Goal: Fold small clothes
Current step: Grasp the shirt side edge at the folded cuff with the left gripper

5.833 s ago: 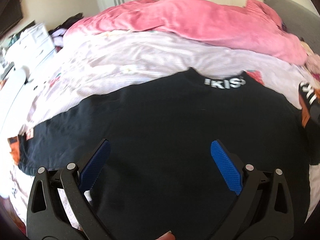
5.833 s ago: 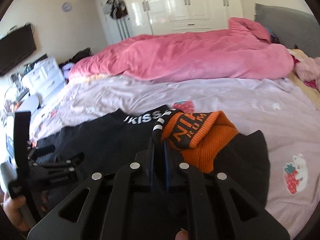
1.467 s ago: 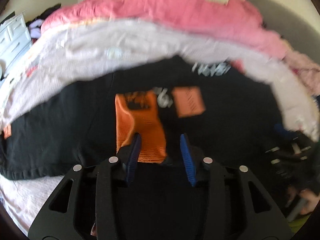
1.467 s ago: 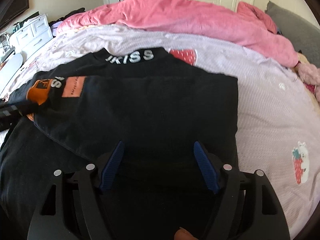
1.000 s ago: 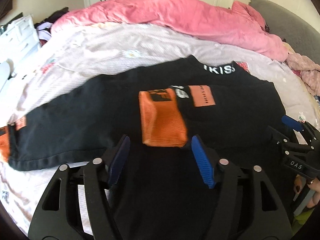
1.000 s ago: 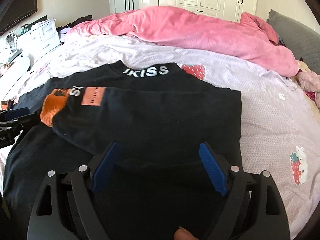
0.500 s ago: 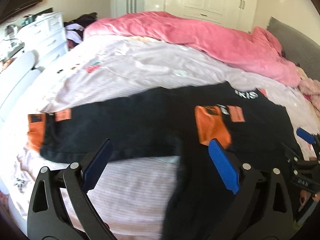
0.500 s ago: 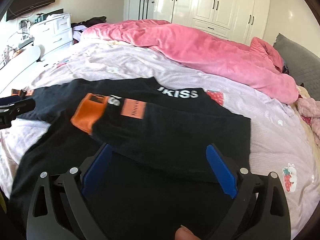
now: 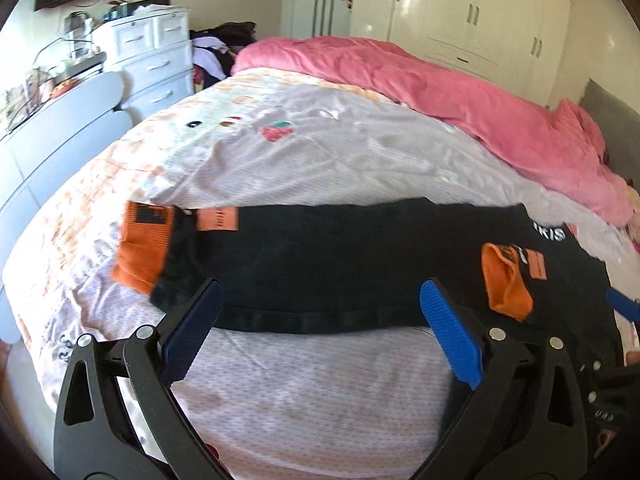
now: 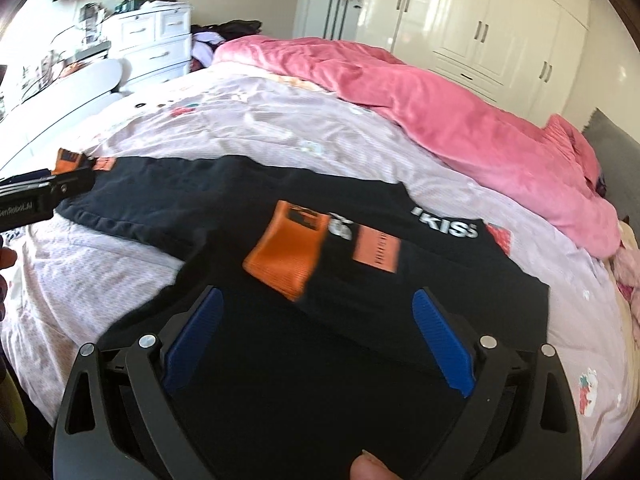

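Observation:
A black sweatshirt (image 9: 352,256) with orange cuffs lies flat on the bed. Its left sleeve stretches out to the left, ending in an orange cuff (image 9: 142,246). The right sleeve is folded across the body, its orange cuff (image 10: 286,250) resting on the chest below the white collar lettering (image 10: 446,226). My left gripper (image 9: 320,312) hovers open over the lower edge of the outstretched sleeve, holding nothing. My right gripper (image 10: 320,320) stands open above the folded part, also holding nothing. The left gripper (image 10: 36,196) shows at the left edge of the right wrist view.
A pink duvet (image 9: 440,92) is bunched along the far side of the bed. The pale printed sheet (image 9: 300,392) lies bare in front of the sleeve. White drawers (image 9: 152,56) stand left of the bed, wardrobes (image 10: 500,32) behind.
My left gripper has swung left and pulled back from the folded cuff toward the outstretched left sleeve. The right gripper has drawn back and turned left. Both stay open.

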The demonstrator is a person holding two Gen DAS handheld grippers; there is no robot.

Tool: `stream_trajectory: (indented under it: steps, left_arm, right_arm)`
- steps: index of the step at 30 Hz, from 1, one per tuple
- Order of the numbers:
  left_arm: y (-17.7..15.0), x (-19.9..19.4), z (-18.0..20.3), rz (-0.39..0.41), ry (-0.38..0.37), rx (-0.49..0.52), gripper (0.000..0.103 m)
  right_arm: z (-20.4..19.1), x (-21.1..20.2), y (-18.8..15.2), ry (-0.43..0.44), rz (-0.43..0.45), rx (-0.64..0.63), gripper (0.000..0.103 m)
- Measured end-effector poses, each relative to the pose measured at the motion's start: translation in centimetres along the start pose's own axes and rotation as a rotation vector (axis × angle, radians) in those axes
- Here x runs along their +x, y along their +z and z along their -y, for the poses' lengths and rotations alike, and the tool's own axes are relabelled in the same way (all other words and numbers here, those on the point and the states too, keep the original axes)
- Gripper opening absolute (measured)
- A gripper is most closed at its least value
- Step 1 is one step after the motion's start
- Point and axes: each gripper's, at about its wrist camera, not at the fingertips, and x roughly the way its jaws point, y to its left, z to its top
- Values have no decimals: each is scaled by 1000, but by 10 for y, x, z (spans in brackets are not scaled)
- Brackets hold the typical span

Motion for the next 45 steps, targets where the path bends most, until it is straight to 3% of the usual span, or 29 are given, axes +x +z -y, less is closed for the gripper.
stream_trajectory:
  steps: [8,15,20,23,27,29,31,32,34,36,40,45]
  left_arm:
    - [2,7,-38,1,54,-71,94]
    - [1,22,-70,-8,146,-115,94]
    - [-1,38,-107,-21,235,-201,94]
    - [-3,48,-126,-47,237,-271,94]
    - [-4,62,-140,-64,182,-362,93]
    - [-4,65,-141,-50,156,-390,83]
    - [-3,65,-138,-38,134,-400,55]
    - [-3,66,-135,-38,121,-394,48]
    - [-1,68,-134,-41,77,-396,23]
    - [1,65,-128,-20,53,-378,10]
    - [10,49,-112,56,-22,-326,8]
    - [21,22,-60,102,-208,-218,8]
  right_arm:
    - [-44,16,13,55,-25,-31,96]
    - [-71,30,22,90,-49,-34,96]
    - [-79,32,23,102,-48,-41,96]
    - [-80,33,22,106,-51,-37,96]
    - [-76,36,20,106,-58,-21,96]
    - [-74,36,20,106,-58,-11,96]
    - [-70,36,19,104,-59,2,96]
    - [-69,37,18,103,-60,6,96]
    - [-65,37,17,100,-62,18,96]
    - [-61,38,15,97,-65,31,96]
    - [-46,36,8,95,-75,79,96]
    - [-12,27,-7,58,-73,184,96]
